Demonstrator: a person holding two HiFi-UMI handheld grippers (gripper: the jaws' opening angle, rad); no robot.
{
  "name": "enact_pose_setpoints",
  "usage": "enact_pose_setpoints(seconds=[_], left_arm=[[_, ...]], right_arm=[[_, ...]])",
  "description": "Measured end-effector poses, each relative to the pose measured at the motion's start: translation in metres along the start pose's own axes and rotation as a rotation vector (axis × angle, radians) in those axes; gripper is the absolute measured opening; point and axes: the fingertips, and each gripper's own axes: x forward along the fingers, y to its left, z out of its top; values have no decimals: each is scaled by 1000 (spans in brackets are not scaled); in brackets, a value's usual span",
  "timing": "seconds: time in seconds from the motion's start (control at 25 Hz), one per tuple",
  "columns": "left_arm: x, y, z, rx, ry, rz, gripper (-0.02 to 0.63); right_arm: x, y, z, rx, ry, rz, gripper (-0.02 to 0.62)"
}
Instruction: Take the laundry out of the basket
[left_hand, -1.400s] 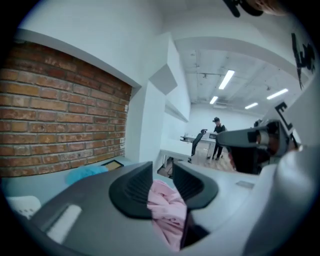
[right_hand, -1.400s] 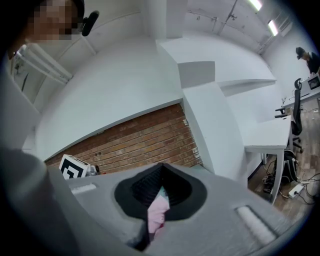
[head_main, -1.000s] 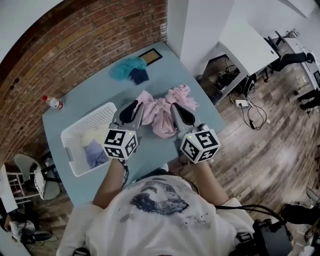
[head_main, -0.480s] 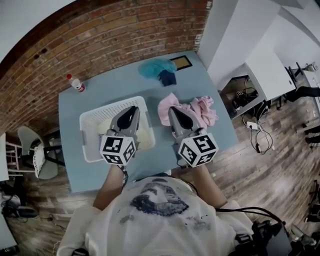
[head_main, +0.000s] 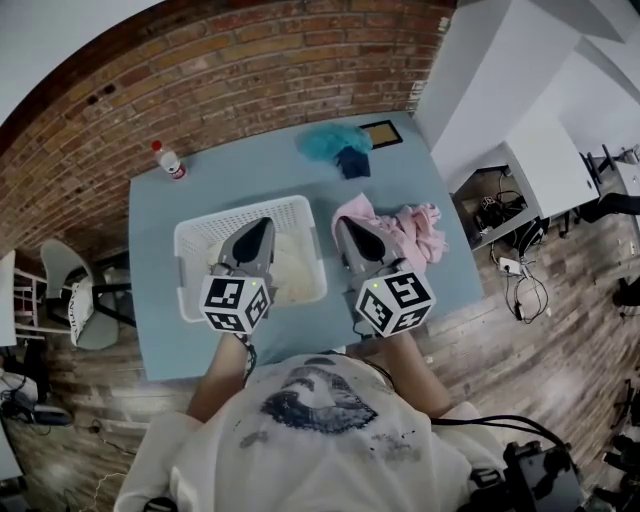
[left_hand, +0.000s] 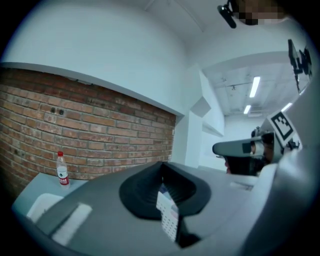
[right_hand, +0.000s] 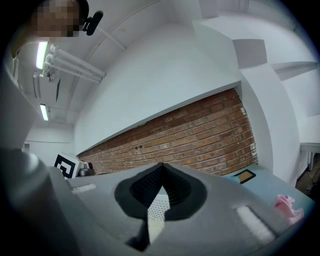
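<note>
Left gripper (head_main: 262, 222) had just closed, empty, over the basket (head_main: 200, 232), hiding part of its cream cloth (head_main: 292, 272). Right gripper (head_main: 345, 222) sat shut by the basket's right rim, partly covering pink clothes (head_main: 415, 225).

Surface (head_main: 168, 340): pale blue, yours to work on.
Basket (head_main: 193, 255): under your left hand-held gripper (head_main: 261, 224).
Pink laundry (head_main: 416, 232): just right of your right hand-held gripper (head_main: 344, 224).
Teal cloth (head_main: 326, 143), bottle (head_main: 168, 159): beyond both.

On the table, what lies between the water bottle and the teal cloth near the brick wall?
Nothing. In the head view the table is bare between the water bottle and the teal cloth.
</note>
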Motion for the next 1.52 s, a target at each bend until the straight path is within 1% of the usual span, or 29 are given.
enact_pose_setpoints(seconds=[0.28,0.48,0.64,0.88,1.04,1.24,1.4,1.52], left_arm=[[2,4,0,-11,-3,5,-11],[6,5,-2,5,8,9,-11],[8,4,-1,-9,-1,-6,-11],[12,3,-4,-14,18,0,-11],[11,9,-8,-14,38,32,-11],[-3,30,-18,-14,75,109,-11],[-21,54,-24,0,97,162,-11],[-35,74,-30,5,110,172,-12]], right_arm=[[5,-2,-1,-2,7,-3,-3],[7,-4,-2,-1,11,0,-3],[9,-6,-2,2,11,0,-3],[8,-11,-3,9,19,9,-3],[12,-13,-7,18,34,35,-3],[22,-13,-21,51,65,76,-3],[38,3,-38,65,112,113,-2],[54,22,-55,68,175,133,-2]])
